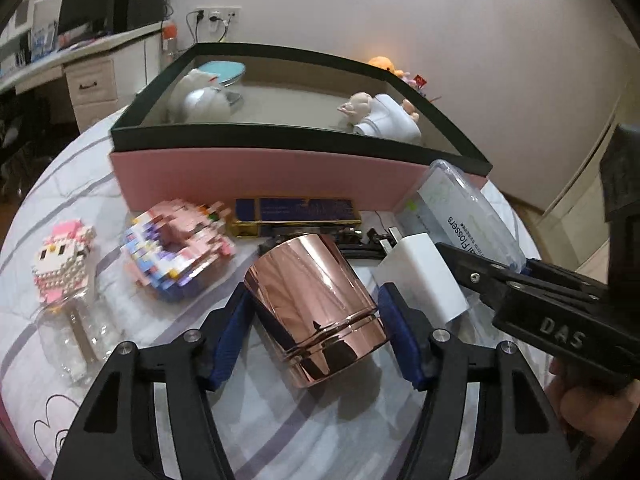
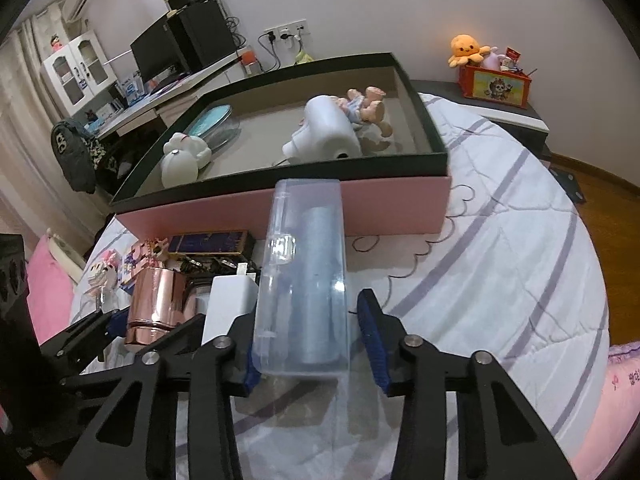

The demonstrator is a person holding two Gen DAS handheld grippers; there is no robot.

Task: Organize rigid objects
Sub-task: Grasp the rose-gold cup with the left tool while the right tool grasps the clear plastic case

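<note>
A rose-gold metal cup (image 1: 316, 312) lies on its side on the bedspread between the open blue-padded fingers of my left gripper (image 1: 316, 332); the pads stand close to its sides with small gaps. My right gripper (image 2: 316, 344) is open around a clear plastic flosser box (image 2: 304, 280) that leans against the pink box; its left pad is near the box, its right pad apart. The cup also shows in the right wrist view (image 2: 156, 304). The flosser box (image 1: 464, 216) and the right gripper's body (image 1: 540, 300) show in the left wrist view.
A pink box with a dark green rim (image 1: 256, 176) holds white figurines (image 1: 200, 98) and a doll (image 2: 366, 106). On the bedspread lie a white charger (image 1: 424, 280), a navy-and-gold case (image 1: 296, 216), a pink brick donut (image 1: 180, 244) and a brick cat figure (image 1: 64, 256).
</note>
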